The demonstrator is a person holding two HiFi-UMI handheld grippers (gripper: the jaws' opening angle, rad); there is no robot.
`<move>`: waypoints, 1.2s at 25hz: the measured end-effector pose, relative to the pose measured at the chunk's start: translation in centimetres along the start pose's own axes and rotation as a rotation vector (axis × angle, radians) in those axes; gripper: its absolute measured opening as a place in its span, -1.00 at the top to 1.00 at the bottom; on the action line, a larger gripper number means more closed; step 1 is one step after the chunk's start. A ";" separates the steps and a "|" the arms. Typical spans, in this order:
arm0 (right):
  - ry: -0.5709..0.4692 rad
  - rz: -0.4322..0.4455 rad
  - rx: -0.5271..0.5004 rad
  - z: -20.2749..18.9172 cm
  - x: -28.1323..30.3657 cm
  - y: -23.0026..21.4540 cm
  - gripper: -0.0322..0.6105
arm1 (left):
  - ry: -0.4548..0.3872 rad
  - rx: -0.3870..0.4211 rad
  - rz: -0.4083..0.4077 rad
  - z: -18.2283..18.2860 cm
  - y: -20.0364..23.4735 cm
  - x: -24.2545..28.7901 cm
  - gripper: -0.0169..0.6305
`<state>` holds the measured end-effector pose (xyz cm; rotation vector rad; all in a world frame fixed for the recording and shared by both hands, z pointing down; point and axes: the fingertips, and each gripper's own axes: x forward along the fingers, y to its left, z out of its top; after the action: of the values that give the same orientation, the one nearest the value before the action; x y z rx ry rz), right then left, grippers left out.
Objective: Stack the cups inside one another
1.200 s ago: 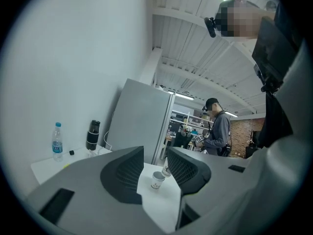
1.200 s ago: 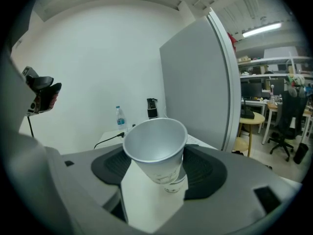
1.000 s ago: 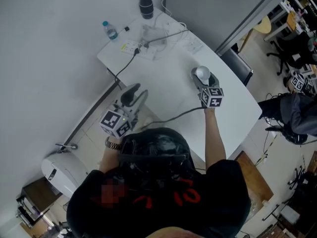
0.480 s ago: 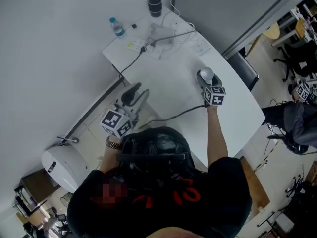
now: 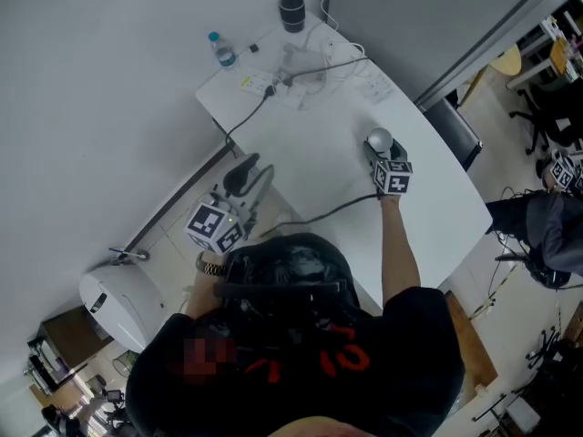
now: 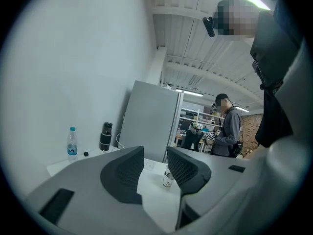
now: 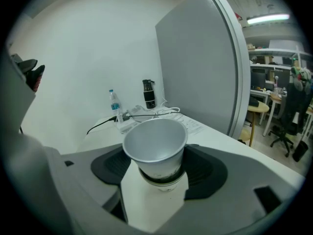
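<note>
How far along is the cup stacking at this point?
Nearly done: the right gripper holds the upper cup, which looks partly nested in the lower cup on the table. Left to do: seat it fully and release. The left gripper is open and empty; no other loose cup shows.

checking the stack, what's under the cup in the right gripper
Under the cup in the right gripper, the dark band and pale printed wall of what seems a second cup show. Its inside is covered by the upper cup.
</note>
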<state>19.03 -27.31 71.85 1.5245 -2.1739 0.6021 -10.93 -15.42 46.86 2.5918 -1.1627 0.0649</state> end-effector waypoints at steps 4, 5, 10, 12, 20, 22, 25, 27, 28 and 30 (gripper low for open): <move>-0.001 -0.027 -0.025 0.2 -0.2 -0.1 -0.19 | -0.007 0.000 0.001 0.1 0.0 -0.1 0.46; -0.001 -0.027 -0.029 0.2 -0.3 0.0 -0.19 | -0.005 0.000 -0.001 0.1 0.0 -0.1 0.46; -0.015 0.003 -0.033 0.4 -0.7 0.6 -0.28 | -0.011 -0.001 -0.002 0.1 -0.3 -0.2 0.46; -0.020 0.001 -0.032 0.5 -0.9 0.6 -0.28 | -0.015 -0.002 -0.002 0.2 -0.3 -0.2 0.46; -0.049 -0.013 -0.017 0.8 -2.3 0.8 -0.28 | -0.024 -0.004 -0.005 0.1 -0.6 -0.7 0.46; -0.075 -0.022 -0.016 1.5 -3.2 1.0 -0.28 | -0.024 -0.007 -0.007 0.1 -0.7 -0.7 0.46; -0.124 -0.036 -0.021 3.0 -4.9 1.7 -0.28 | -0.015 0.001 -0.018 -0.2 -1.0 -0.5 0.49; -0.156 -0.044 -0.027 3.9 -6.3 2.2 -0.25 | -0.001 0.013 -0.030 -0.4 -1.5 -0.2 0.50; -0.174 -0.048 -0.026 4.3 -7.0 2.4 -0.24 | 0.002 0.017 -0.041 -0.5 -1.9 -0.1 0.50; -0.214 -0.052 -0.018 5.2 -8.6 2.8 -0.17 | -0.010 0.018 -0.072 -0.3 -2.6 0.2 0.50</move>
<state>18.61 -22.85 62.46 1.6983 -2.2789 0.4180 -8.90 -13.85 46.53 2.6495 -1.0765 0.0463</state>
